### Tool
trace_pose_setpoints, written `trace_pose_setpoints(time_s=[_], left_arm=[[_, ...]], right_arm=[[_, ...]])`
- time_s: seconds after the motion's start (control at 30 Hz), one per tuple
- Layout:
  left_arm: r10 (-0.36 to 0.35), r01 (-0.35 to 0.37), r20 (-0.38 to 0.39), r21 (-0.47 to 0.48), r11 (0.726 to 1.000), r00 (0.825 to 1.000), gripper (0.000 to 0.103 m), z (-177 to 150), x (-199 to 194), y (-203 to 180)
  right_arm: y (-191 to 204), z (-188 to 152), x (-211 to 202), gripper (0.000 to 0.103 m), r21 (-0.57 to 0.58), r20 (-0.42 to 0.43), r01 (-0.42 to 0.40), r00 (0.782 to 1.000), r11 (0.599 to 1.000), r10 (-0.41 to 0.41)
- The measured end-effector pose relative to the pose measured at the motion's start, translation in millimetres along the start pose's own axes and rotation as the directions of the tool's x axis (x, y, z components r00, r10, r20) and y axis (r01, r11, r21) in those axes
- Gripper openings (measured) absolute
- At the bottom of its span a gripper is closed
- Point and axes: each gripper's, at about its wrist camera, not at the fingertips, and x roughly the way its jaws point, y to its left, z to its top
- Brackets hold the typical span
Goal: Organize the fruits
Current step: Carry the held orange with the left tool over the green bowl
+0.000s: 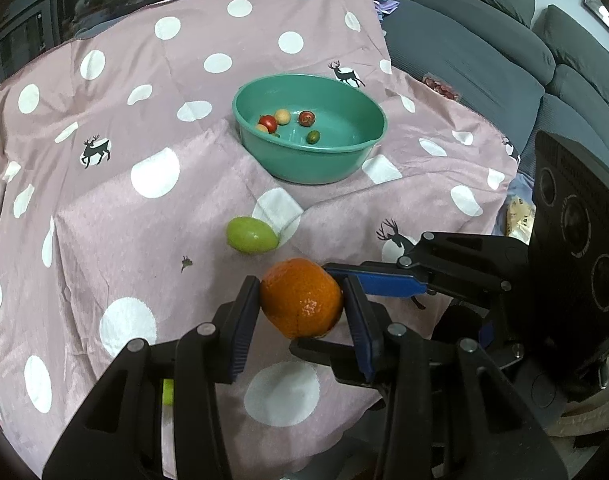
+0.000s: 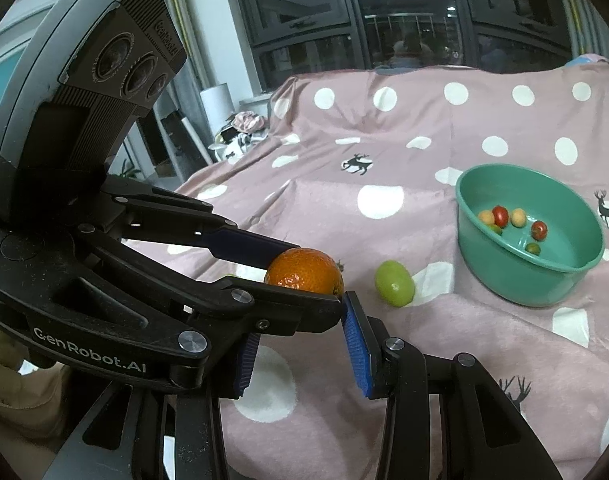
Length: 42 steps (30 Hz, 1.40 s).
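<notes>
Both tools tilted down — orange in L.

White lettering "GenRobot.AI" runs along the left gripper body behind its jaws, and again on its camera housing.

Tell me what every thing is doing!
orange: held in the left gripper
right gripper: tips beside the orange, grip unclear
green fruit: lying loose on the cloth
bowl: upright, small fruits inside
</notes>
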Motion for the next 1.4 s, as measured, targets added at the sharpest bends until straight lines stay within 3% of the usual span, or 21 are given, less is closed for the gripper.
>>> trace_pose_setpoints(time_s=[0.57,1.4], left_arm=[[0.017,-0.017,-0.001,0.031,0.999,1.000,0.043,18.1,6.0,-7.6],[-0.006,0.001,0.038,0.134,0.991,0.999,0.042,79.6,30.2,-25.1]], right_arm=[[-7.7,1.8,-5.5,0.041,0.014,0.048,0.002,0.999,1.000,-0.003],[-55.7,21.0,-18.3,0.041,0.057,0.144,0.083,0.985,0.995,-0.091]])
